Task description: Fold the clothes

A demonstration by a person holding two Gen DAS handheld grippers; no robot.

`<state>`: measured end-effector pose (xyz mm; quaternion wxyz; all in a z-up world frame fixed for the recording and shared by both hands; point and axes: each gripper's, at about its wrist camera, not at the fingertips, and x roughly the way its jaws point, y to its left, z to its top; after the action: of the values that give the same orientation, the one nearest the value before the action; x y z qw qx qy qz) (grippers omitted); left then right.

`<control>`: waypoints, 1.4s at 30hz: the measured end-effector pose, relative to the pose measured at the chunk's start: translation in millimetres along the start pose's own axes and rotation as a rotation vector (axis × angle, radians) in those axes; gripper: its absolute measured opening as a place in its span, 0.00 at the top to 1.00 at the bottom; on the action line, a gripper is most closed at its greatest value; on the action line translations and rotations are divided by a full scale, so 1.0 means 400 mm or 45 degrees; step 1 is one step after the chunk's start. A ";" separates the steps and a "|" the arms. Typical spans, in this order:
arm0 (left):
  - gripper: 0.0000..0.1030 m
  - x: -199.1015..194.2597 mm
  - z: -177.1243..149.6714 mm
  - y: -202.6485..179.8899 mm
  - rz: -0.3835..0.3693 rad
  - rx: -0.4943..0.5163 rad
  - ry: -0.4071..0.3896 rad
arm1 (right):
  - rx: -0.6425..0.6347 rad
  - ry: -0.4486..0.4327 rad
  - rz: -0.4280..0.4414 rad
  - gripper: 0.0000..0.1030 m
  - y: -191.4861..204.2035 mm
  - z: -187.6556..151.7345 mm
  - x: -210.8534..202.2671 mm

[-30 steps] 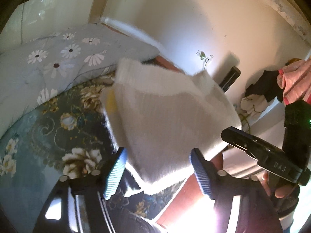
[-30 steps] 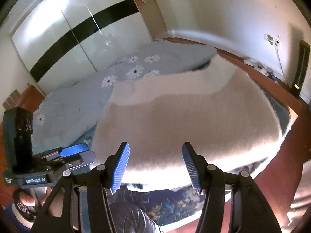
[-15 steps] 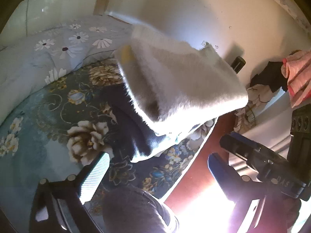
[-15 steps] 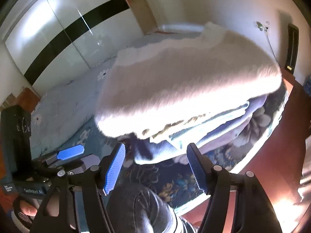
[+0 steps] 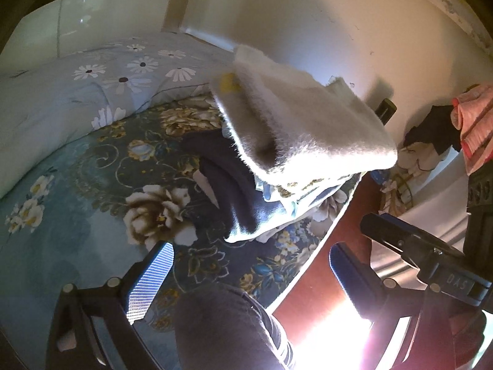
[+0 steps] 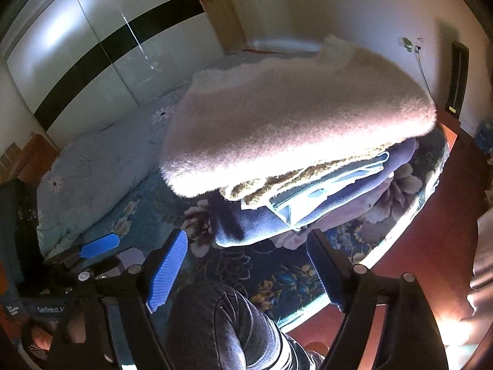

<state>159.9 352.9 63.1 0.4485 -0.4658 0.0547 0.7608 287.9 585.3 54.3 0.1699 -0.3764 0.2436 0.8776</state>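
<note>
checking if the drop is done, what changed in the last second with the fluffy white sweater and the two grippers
Both let go: the white sweater, a second ago between the fingers of each hand-held gripper, now lies on top of the folded pile near the bed's edge. The left hand-held gripper and right hand-held gripper have drawn back and stand open. The daisy quilt and floral bedspread are unchanged.

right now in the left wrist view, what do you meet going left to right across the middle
daisy-print quilt → floral bedsheet → white fuzzy sweater on the folded pile → black garment → pink garment
</note>
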 end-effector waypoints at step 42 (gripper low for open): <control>0.00 -0.045 -0.054 -0.075 0.334 0.149 -0.130 | -0.005 -0.049 -0.220 0.02 -0.006 -0.086 -0.042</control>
<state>199.0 348.6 74.6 0.3740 -0.3883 0.1365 0.8311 320.0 566.2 45.4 0.2487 -0.3795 0.2053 0.8672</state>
